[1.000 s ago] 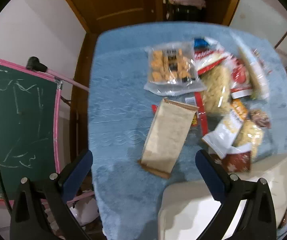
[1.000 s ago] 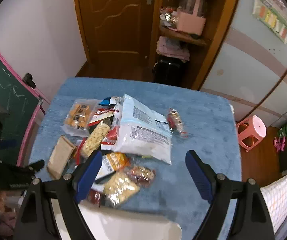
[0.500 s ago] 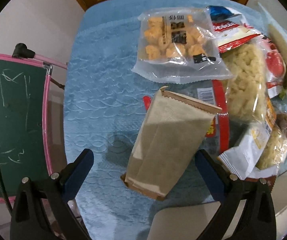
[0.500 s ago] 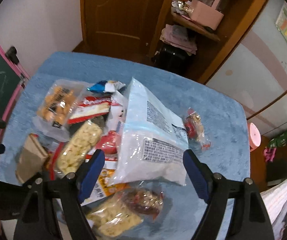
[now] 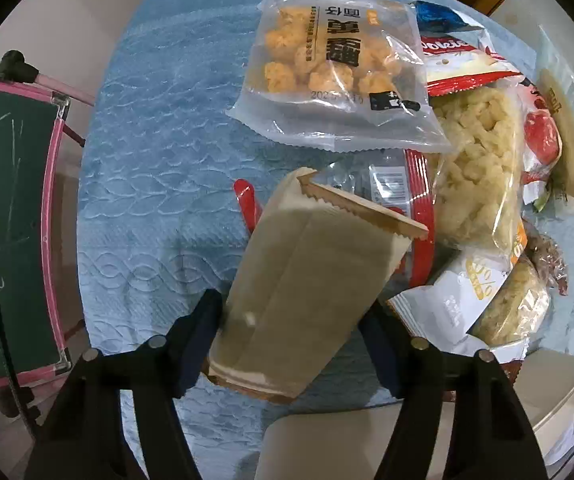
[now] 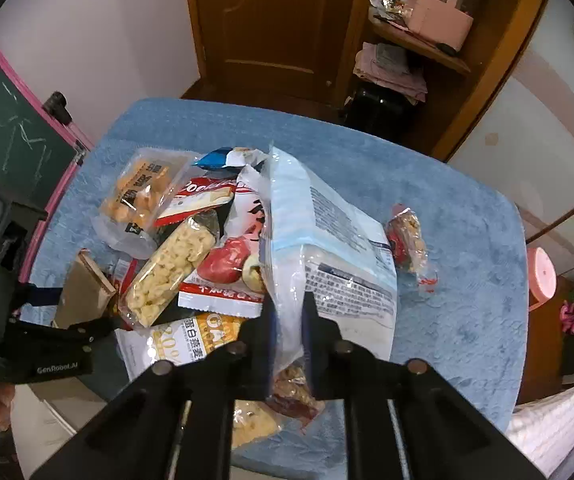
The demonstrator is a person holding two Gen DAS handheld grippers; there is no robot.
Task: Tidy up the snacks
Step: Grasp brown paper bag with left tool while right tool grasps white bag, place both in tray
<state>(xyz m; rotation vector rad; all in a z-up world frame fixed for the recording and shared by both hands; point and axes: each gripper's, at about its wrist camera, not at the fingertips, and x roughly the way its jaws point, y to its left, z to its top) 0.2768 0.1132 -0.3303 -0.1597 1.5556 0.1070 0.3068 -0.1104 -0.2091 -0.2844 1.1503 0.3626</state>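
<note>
**Both tongs closing on snacks**

Brown bag (image 5: 311,280) between left tongs (image 5: 293,340), just closed in, pads at its sides. White pack (image 6: 327,248) pinched at its corner by right tongs (image 6: 287,336), just clamped. Blue surface (image 5: 147,160) beneath.

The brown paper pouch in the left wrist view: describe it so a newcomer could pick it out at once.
On the blue tablecloth, go to the pile's edge nearest the green chalkboard. The brown paper pouch lies there between the left gripper pads, which have just been closing. It is the only plain, unprinted, opaque packet, with a zigzag-cut top.
</note>
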